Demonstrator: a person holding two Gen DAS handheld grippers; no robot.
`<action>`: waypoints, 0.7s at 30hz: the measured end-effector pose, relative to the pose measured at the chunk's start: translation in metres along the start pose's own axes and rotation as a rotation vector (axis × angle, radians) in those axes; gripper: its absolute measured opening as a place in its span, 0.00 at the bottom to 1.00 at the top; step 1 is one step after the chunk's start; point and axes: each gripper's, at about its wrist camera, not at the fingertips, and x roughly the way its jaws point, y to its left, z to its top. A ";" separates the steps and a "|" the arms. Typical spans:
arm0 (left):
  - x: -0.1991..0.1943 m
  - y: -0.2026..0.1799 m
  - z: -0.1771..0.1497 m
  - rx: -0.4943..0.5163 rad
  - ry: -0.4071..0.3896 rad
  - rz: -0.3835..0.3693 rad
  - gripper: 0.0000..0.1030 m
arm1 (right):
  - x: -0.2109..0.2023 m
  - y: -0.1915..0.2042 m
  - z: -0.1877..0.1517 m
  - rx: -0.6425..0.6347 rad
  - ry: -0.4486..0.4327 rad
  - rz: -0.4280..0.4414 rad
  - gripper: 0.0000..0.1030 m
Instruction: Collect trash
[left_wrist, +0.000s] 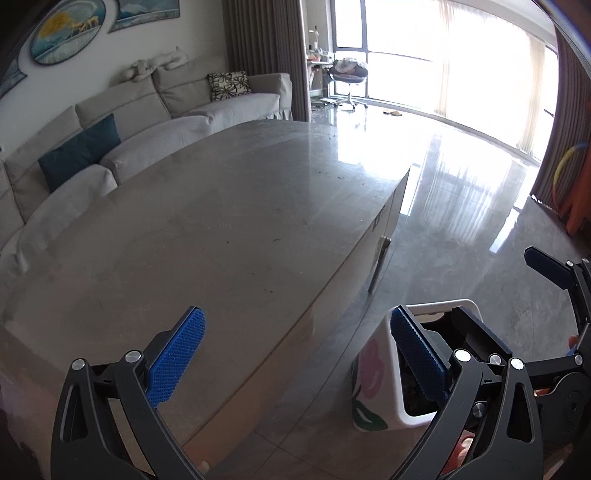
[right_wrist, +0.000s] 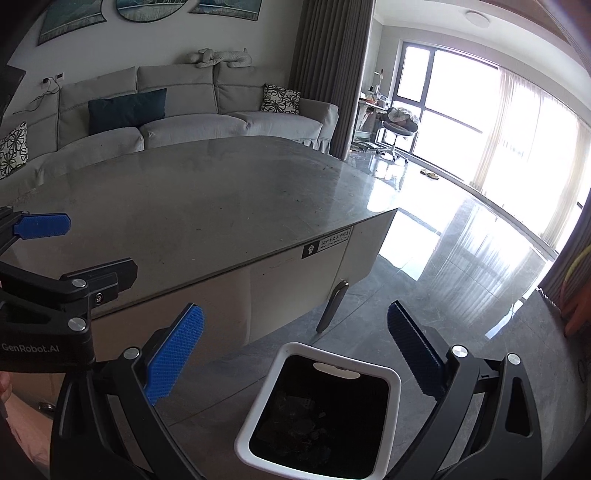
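Left gripper (left_wrist: 295, 354) spread wide above table (left_wrist: 221, 221), empty. Right gripper (right_wrist: 295, 350) likewise wide, empty. Only right wrist view looks straight into trash bin (right_wrist: 391, 402).

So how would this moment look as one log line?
left gripper: open, empty | right gripper: open, above trash bin | table: only specks

We look down on the bin (right_wrist: 392, 384), white-rimmed and dark inside, standing on the floor just beside the table (right_wrist: 192, 206). Dark scraps lie at the bin's bottom. Above the bin our right gripper (right_wrist: 295, 354) hangs with its fingers spread wide and nothing between them. Left of the bin, over the table's near edge, the left gripper (right_wrist: 85, 247) is also spread.
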 end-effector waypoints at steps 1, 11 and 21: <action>-0.004 0.008 0.000 -0.009 -0.006 0.010 0.97 | 0.000 0.007 0.005 -0.008 -0.006 0.009 0.96; -0.024 0.087 0.004 -0.091 -0.045 0.118 0.97 | 0.001 0.071 0.050 -0.088 -0.073 0.096 0.96; -0.026 0.153 0.001 -0.160 -0.047 0.216 0.97 | 0.018 0.134 0.083 -0.159 -0.093 0.160 0.96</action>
